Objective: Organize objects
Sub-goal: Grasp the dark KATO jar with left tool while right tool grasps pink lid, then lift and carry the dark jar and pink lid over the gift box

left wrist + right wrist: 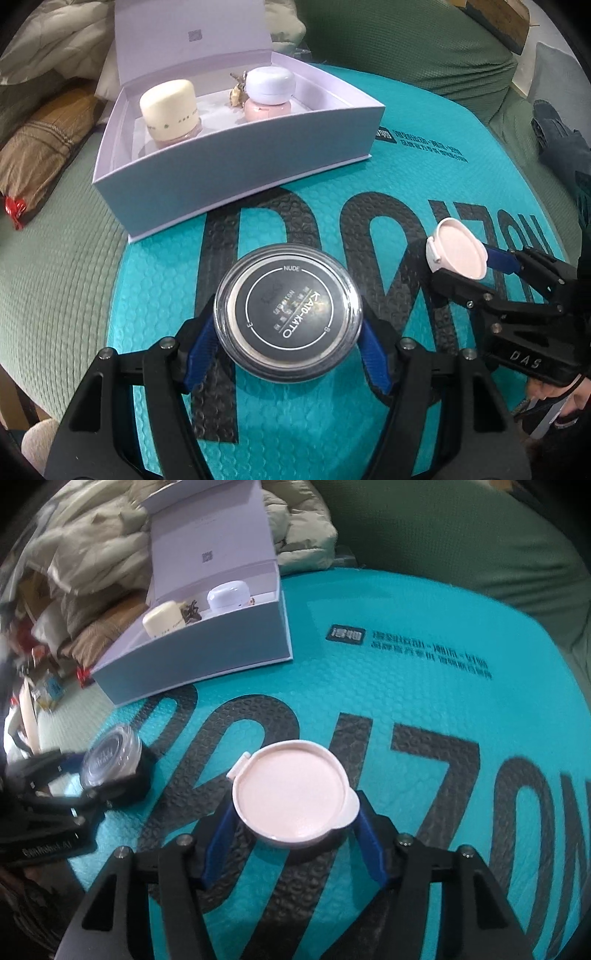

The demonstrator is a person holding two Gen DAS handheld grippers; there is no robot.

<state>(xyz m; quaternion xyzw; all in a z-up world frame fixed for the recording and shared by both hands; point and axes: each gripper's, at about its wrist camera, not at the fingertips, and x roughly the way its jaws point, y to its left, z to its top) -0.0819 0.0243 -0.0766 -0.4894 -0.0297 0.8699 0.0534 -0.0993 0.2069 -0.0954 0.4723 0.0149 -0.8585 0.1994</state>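
A round black-lidded clear jar (288,314) is clamped by the left gripper (288,325), a pale pink round compact (293,797) by the right gripper (295,812); placement into the open white cardboard box (236,173) is judged next, calling for a lift over its wall.

The pale open box (236,162) is the landmark: its raised lid (192,40) walls off its far side, and inside it a cream-capped jar (170,109), a small ornament (238,92) and a lilac-capped jar (269,94) crowd the far half, leaving bare floor just behind its near wall. In front of the box the teal mat (424,177) lies bare to its right. Bedding (92,565) is heaped to the box's left.
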